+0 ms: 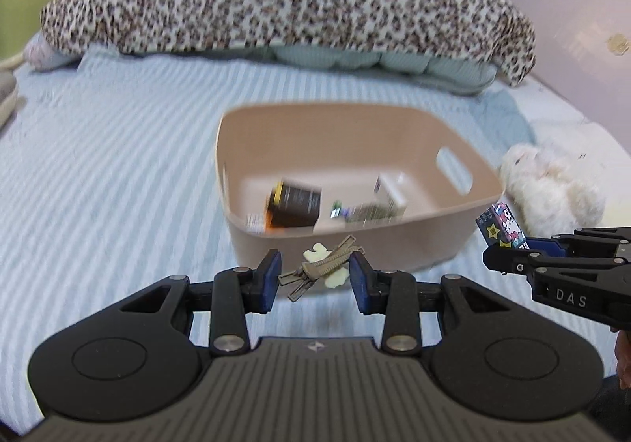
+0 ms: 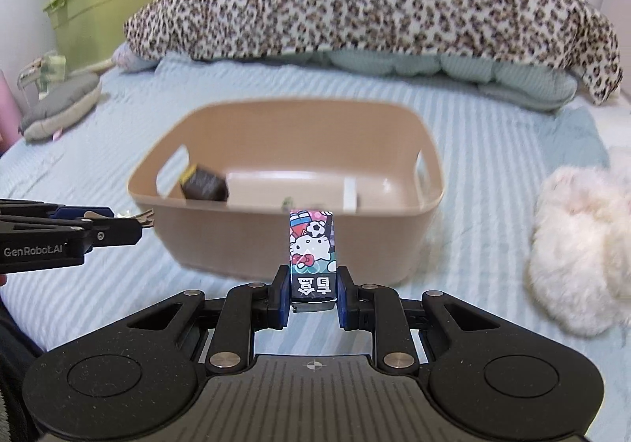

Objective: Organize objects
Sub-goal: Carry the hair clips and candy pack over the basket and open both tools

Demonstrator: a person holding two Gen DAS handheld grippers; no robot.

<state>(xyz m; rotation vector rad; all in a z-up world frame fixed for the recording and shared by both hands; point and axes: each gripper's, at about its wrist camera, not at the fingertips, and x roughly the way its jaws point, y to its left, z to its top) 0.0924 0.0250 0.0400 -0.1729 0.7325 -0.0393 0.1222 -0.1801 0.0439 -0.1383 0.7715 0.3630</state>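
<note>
Both tongs hold items just short of the near wall of the beige bin (image 1: 394,248). Left gripper (image 1: 315,276) points forward and level, its blue pads (image 1: 272,276) set fairly wide apart with a bundle of olive-grey hair clips (image 1: 321,271) spanning the gap between them. One end of the bundle meets the right pad; contact at the left pad cannot be confirmed, so the pictures do not settle whether the grip is clenched or released. A pale yellow ornament is attached to the clips.

Right gripper (image 2: 313,294) is clenched on the lower end of a small cartoon-cat box (image 2: 313,248), which stands upright between the pads. In the left view this tool enters from the right edge, level with the bin's near right corner.

The bin rests on a blue-and-white striped bedsheet (image 1: 118,165). Inside it lie a dark box (image 1: 294,207) at the left and a white box (image 1: 390,189) toward the right, with small blurred items between them. A white plush toy (image 2: 579,244) lies on the sheet just right of the bin. A leopard-print blanket (image 2: 374,0) is heaped beyond the bin's far side.
</note>
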